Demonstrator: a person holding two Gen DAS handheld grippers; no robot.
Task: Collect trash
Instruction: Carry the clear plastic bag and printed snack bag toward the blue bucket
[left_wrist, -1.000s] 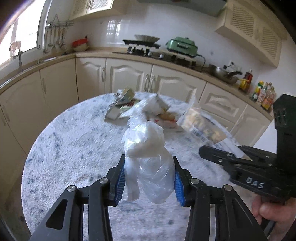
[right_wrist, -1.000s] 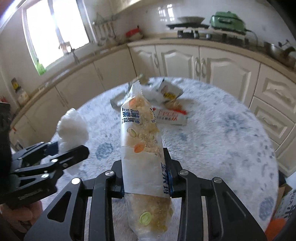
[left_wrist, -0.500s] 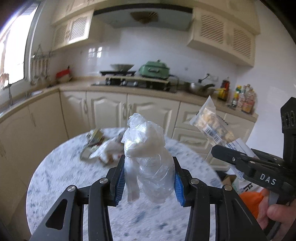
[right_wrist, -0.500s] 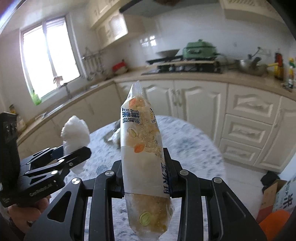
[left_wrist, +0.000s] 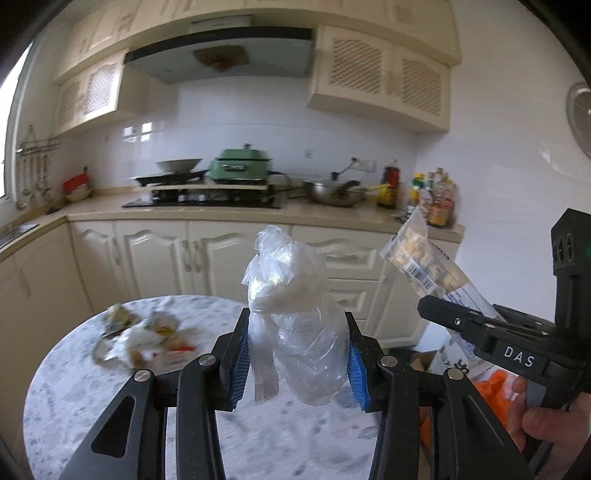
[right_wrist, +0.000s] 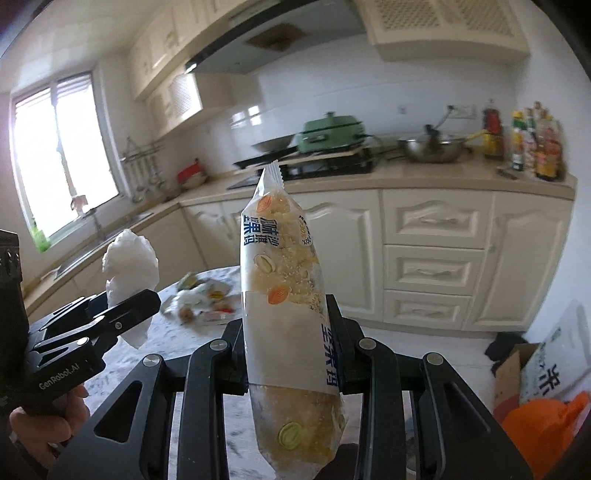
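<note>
My left gripper (left_wrist: 295, 360) is shut on a crumpled clear plastic bag (left_wrist: 291, 306), held up above the round marble table (left_wrist: 74, 387). My right gripper (right_wrist: 288, 354) is shut on a tall snack packet (right_wrist: 280, 280) with blue print and nut pictures, held upright. The right gripper and its packet (left_wrist: 424, 266) show at the right of the left wrist view. The left gripper with the plastic bag (right_wrist: 129, 266) shows at the left of the right wrist view. A pile of wrappers (left_wrist: 147, 336) lies on the far left part of the table, and shows in the right wrist view too (right_wrist: 203, 299).
Cream kitchen cabinets (right_wrist: 428, 258) and a counter with a stove, a green pot (left_wrist: 240, 166), a wok and bottles run behind the table. On the floor to the right stand a cardboard box (right_wrist: 513, 373) and an orange bag (right_wrist: 543, 424).
Both grippers have risen and tilted up, away from the table, each holding its item. The table and wrapper pile have dropped lower in both views. The floor at the right has come into view.
</note>
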